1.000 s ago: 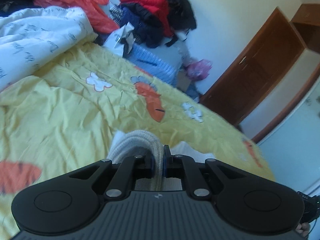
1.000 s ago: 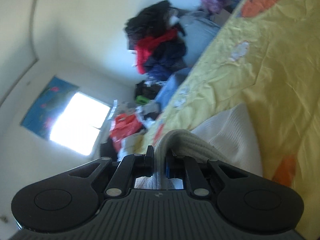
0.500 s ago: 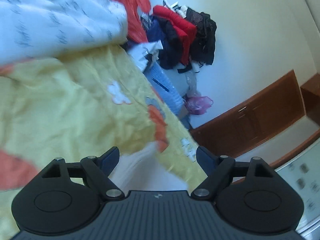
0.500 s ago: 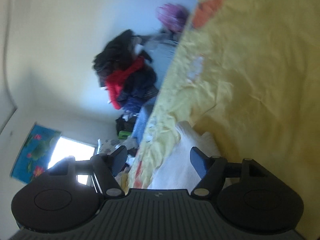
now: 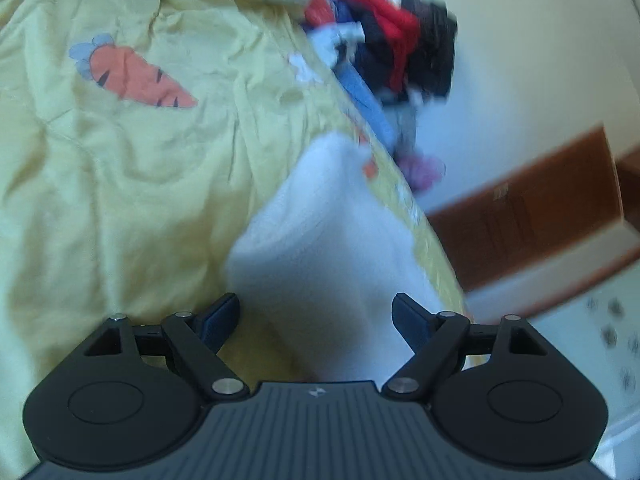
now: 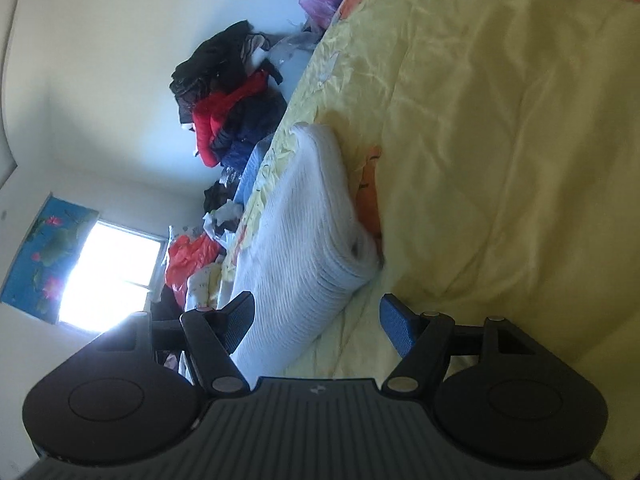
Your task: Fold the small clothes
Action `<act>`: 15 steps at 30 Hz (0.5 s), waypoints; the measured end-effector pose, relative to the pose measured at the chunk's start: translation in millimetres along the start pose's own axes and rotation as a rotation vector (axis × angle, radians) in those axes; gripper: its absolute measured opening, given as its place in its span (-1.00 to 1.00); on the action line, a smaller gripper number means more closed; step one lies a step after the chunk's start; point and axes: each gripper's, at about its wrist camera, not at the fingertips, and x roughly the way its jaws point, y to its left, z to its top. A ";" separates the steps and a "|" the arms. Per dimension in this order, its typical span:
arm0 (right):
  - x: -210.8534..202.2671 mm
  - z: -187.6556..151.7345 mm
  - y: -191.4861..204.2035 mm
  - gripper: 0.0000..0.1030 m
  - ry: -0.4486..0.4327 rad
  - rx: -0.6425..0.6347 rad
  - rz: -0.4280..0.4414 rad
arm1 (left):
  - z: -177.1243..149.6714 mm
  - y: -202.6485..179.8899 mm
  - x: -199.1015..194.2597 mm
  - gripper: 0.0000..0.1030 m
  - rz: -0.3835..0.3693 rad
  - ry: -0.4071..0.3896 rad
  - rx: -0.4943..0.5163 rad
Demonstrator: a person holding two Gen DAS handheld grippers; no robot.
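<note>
Two claws are standing with jaws spread wide and gripping nothing: the left claw (image 5: pixel 316 318) and the right claw (image 6: pixel 316 316), both having just been opening, with no cloth pinched between the pads. One white knitted garment (image 6: pixel 308 232) is lying folded on the yellow bedspread (image 6: pixel 500 160) just ahead of both claws, its near end reaching in between their jaws. Its long axis is running away from the claws toward one pile of dark and red clothes (image 6: pixel 228 108) beyond the bed.

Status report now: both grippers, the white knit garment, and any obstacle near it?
Left gripper open, right gripper open, nothing clamped. White knit garment lies folded on the yellow bedsheet, free of both. Nothing in the way.
</note>
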 end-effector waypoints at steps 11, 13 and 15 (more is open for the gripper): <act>46.7 5.6 43.5 -0.57 -0.095 -0.048 -0.111 | 13.2 -34.4 -9.3 -0.51 0.037 0.000 0.009; 23.1 0.8 54.4 -0.59 -0.085 -0.095 -0.067 | 6.0 -40.8 -37.4 -0.51 -0.005 0.016 0.079; -3.2 -6.1 55.5 -0.59 -0.073 -0.126 -0.038 | -5.9 -35.0 -68.0 -0.51 -0.027 0.031 0.123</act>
